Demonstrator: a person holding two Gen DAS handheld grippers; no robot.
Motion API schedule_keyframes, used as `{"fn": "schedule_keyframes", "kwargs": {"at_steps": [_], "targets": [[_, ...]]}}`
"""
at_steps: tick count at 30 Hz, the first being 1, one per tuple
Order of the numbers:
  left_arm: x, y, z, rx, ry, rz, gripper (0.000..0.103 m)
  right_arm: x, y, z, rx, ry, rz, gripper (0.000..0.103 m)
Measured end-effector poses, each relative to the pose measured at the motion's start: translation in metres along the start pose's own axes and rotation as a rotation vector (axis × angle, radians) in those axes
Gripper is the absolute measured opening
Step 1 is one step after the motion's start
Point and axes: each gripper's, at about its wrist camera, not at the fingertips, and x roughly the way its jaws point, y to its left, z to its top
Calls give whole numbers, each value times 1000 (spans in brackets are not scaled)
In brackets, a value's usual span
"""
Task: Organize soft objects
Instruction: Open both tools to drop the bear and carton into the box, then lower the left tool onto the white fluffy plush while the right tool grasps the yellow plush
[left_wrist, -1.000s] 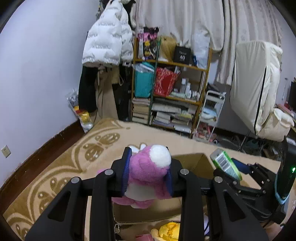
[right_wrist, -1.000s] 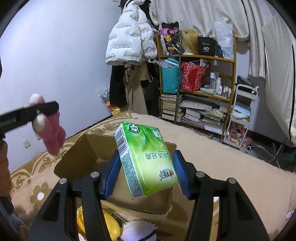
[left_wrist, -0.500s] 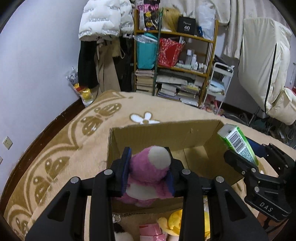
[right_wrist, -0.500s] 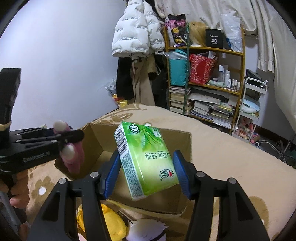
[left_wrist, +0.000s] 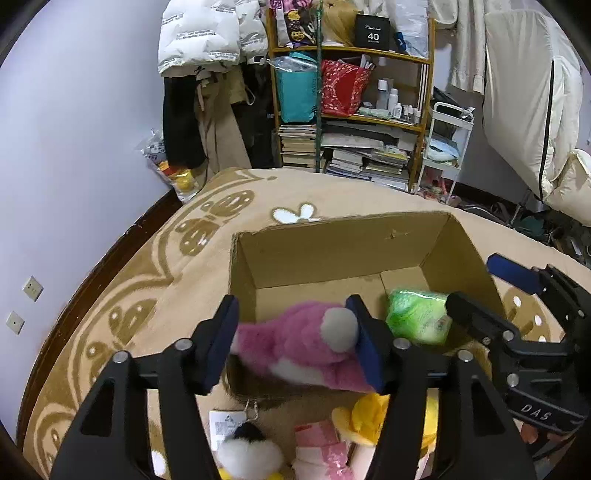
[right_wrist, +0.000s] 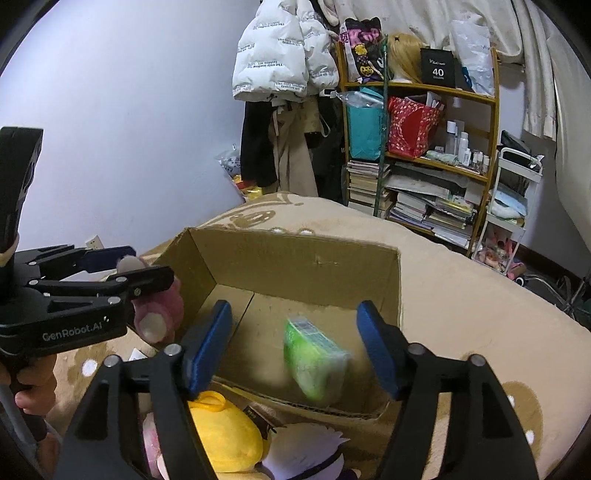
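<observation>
An open cardboard box (left_wrist: 332, 254) (right_wrist: 295, 266) lies on the rug. My left gripper (left_wrist: 295, 339) (right_wrist: 129, 267) hangs over its near left corner with the jaws opening. A pink plush toy (left_wrist: 295, 343) (right_wrist: 159, 310) has tipped sideways, loose between the blue pads. My right gripper (right_wrist: 293, 349) (left_wrist: 487, 295) is over the box's near right side, its jaws opening too. Nothing is between them. A green tissue pack (right_wrist: 314, 358) (left_wrist: 417, 317), blurred, is dropping inside the box near its right wall.
In front of the box lie a yellow plush (left_wrist: 369, 417) (right_wrist: 221, 435), a pink packet (left_wrist: 321, 446), a white and black plush (left_wrist: 243, 450) and a white plush (right_wrist: 306, 454). A hand (right_wrist: 29, 391) holds the left gripper. Behind stand a shelf (left_wrist: 351, 110) and a white cart (left_wrist: 447, 147).
Both grippers sank towards the box and their jaws spread. The green tissue pack left the right gripper and fell into the box. The pink plush tipped over between the left pads.
</observation>
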Motion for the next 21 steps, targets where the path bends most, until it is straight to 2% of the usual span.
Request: {"fn": "schedule_keyframes", "kwargs": {"at_steps": [2, 4, 6, 8, 14, 21], "targets": [[-5, 3, -1, -8, -3, 10, 67, -5, 1, 0, 10, -9, 1, 89], [-12, 7, -1, -18, -7, 17, 71, -12, 4, 0, 21, -19, 3, 91], [-21, 11, -2, -33, -16, 26, 81, -19, 5, 0, 29, -22, 6, 96], [-28, 15, -2, -42, -24, 34, 86, -27, 6, 0, 37, -30, 12, 103], [-58, 27, -9, -59, -49, 69, 95, -49, 13, -4, 41, -39, 0, 103], [-77, 39, -23, -85, -24, 85, 97, -72, 18, -13, 54, -38, -13, 103]]}}
